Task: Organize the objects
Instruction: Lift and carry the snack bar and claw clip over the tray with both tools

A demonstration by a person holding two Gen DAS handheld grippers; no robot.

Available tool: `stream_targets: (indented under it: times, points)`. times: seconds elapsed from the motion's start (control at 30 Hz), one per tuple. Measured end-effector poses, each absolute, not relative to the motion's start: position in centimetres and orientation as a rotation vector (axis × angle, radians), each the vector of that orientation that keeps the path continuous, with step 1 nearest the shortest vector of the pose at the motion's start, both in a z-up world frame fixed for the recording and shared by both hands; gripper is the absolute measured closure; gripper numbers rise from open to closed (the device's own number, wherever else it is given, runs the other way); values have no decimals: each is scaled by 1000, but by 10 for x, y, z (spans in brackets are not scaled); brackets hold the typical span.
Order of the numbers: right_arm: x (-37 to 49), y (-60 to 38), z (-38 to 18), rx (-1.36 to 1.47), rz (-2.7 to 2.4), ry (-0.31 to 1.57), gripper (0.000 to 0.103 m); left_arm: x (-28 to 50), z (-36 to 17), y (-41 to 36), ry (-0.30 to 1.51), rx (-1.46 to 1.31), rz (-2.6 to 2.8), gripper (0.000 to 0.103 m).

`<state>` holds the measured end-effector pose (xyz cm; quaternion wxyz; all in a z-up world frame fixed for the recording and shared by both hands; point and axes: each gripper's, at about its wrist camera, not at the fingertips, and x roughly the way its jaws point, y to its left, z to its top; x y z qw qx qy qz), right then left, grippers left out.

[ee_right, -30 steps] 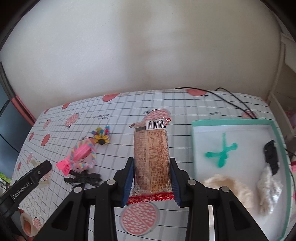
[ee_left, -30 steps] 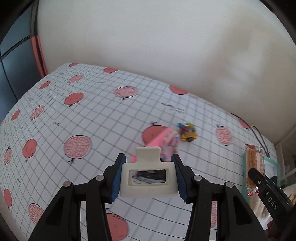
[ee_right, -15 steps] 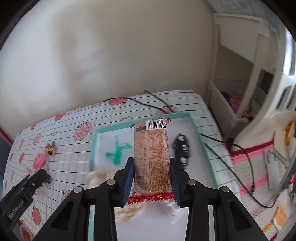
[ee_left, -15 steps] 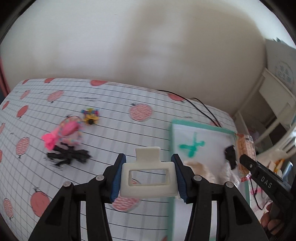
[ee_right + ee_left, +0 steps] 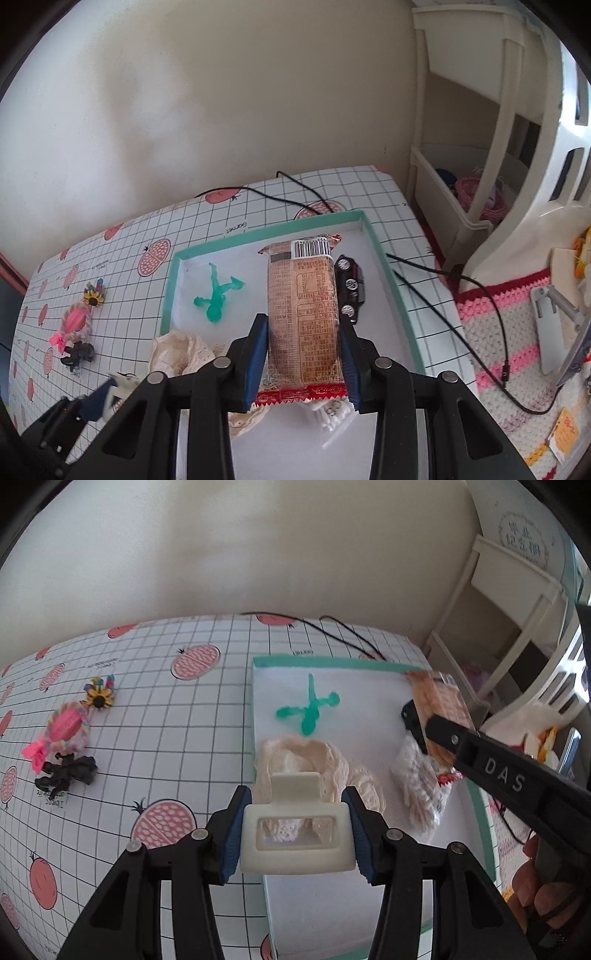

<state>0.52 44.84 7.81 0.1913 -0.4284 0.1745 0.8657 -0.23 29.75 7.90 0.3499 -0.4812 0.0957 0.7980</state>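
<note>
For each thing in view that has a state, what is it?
Left gripper: shut on white clip.
Right gripper: shut on snack packet, sealed.
Tray: holds green figure, toy car, lace cloth.
Pink clip: on the table, outside tray.

A gridded tablecloth point(image 5: 184, 716) is laid out; left of the tray point(image 5: 321, 661) lie a flower clip point(image 5: 99, 698), pink bow point(image 5: 61, 734) and black bow point(image 5: 70, 775).
</note>
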Motion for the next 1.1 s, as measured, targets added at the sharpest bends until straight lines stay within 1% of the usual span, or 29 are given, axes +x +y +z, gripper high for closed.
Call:
stream_targets:
  times: [0.53,0.87,1.1]
  points:
    - [-13,436,45,-1304,2446,521,64,8,46,314,334,-1323,2022,51]
    - [-18,433,36,-1324,2448,520,64,11,45,318,374,-1292,2049,51]
    - [-18,434,38,-1324,2446,525,62,6,46,317,345,-1318,2042,51]
